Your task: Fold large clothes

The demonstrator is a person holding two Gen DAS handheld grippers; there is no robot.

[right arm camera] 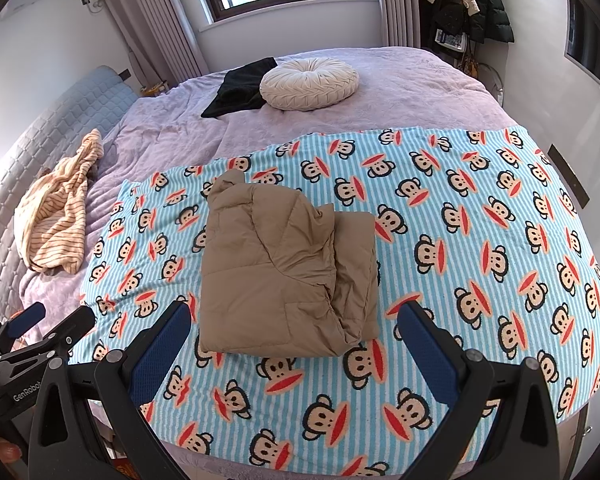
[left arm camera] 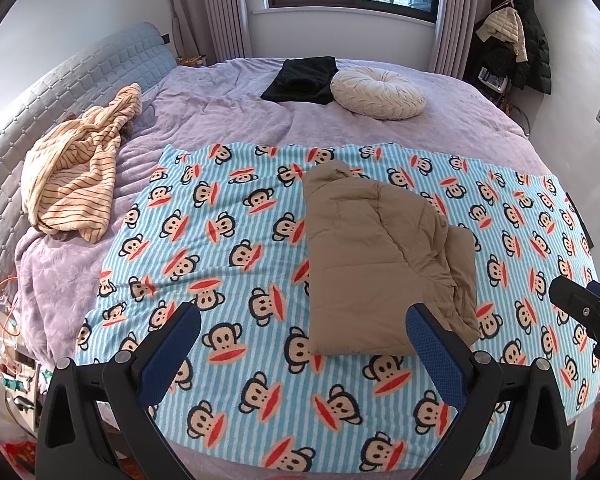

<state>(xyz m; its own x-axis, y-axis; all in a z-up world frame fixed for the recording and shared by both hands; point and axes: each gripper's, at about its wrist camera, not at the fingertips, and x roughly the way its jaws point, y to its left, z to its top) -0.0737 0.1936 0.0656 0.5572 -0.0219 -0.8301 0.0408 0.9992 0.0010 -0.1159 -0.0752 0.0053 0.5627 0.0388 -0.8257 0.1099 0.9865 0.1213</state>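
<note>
A tan padded jacket [left arm camera: 376, 264] lies folded into a rough rectangle on a blue striped monkey-print blanket [left arm camera: 228, 240]; it also shows in the right wrist view [right arm camera: 284, 268] on the same blanket [right arm camera: 480, 240]. My left gripper [left arm camera: 304, 320] is open and empty, held above the blanket's near edge, just short of the jacket. My right gripper [right arm camera: 296, 320] is open and empty, also just short of the jacket's near edge. The right gripper shows at the right rim of the left wrist view [left arm camera: 588, 312]; the left gripper shows at the left rim of the right wrist view [right arm camera: 52, 324].
A crumpled cream striped garment [left arm camera: 76, 176] lies at the left by the grey headboard [left arm camera: 60, 92]. A folded black garment [left arm camera: 300, 80] and a round cream cushion [left arm camera: 378, 92] lie at the far side of the purple bed cover [left arm camera: 220, 108]. Coats [left arm camera: 516, 32] hang at the far right.
</note>
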